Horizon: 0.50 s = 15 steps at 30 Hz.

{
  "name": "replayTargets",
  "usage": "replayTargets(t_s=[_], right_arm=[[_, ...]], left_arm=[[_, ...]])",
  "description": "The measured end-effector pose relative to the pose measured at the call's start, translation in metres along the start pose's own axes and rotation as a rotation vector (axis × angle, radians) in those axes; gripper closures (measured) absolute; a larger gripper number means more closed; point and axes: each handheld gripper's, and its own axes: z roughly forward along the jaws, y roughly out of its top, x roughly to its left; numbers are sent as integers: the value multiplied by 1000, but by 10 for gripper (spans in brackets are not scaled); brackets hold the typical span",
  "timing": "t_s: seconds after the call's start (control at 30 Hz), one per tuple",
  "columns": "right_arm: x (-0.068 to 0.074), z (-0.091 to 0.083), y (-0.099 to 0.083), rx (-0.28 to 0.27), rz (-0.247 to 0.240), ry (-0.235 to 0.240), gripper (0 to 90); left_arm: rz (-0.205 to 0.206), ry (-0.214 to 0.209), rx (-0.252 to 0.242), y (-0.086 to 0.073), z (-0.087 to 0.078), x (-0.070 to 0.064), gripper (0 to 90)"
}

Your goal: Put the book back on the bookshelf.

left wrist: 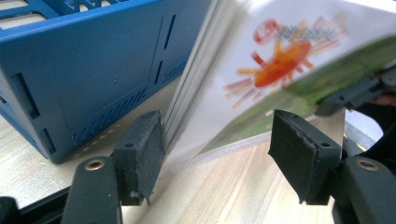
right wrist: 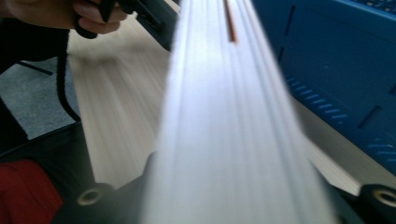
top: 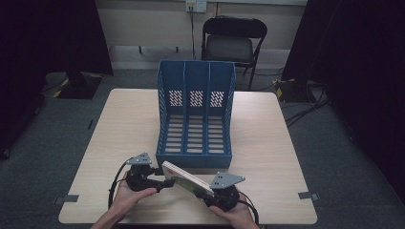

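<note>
black left gripper (top: 165, 182), black right gripper (top: 210, 195), grey three-cornered plates, black cables, brass-ringed screw holes

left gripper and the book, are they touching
Cannot tell. In the left gripper view the left gripper stands open around the book; its left pad sits against the page edges, no clear gap or contact.

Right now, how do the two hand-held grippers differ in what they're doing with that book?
The right gripper is clamped on the book, whose page edges run up between its jaws, while the left gripper stands open, with one pad beside the book's corner and the other apart from it. The right gripper carries the book's lower end; the left gripper sits at its raised end. Both are black, hand-held, and low over the table before the blue file rack.
</note>
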Motion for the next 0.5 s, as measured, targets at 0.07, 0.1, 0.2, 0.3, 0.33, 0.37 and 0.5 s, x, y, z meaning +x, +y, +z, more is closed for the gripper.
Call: replayTargets(t_s=[0.07,0.1,0.2,0.3,0.33,0.37,0.5], right_arm=[[-1,-1,0,3,-5,5,748],[-1,-2,0,8,-8,8,753],[-3,-7,-2,14,-6,25,753],[-1,-8,-4,10,-8,38,739],[-1,-8,-5,9,-3,42,735],[-1,-8,-5,9,-3,42,735],[0,-4,-5,4,13,41,728]], left_arm=[[-11,3,-5,0,-1,-1,359],[-9,16,-7,0,-2,-2,349],[-21,25,-7,-1,-1,0,308],[-7,13,15,-1,3,0,331],[-6,0,24,-1,5,-2,357],[1,-22,28,-1,7,-3,357],[36,-20,49,1,10,-6,373]])
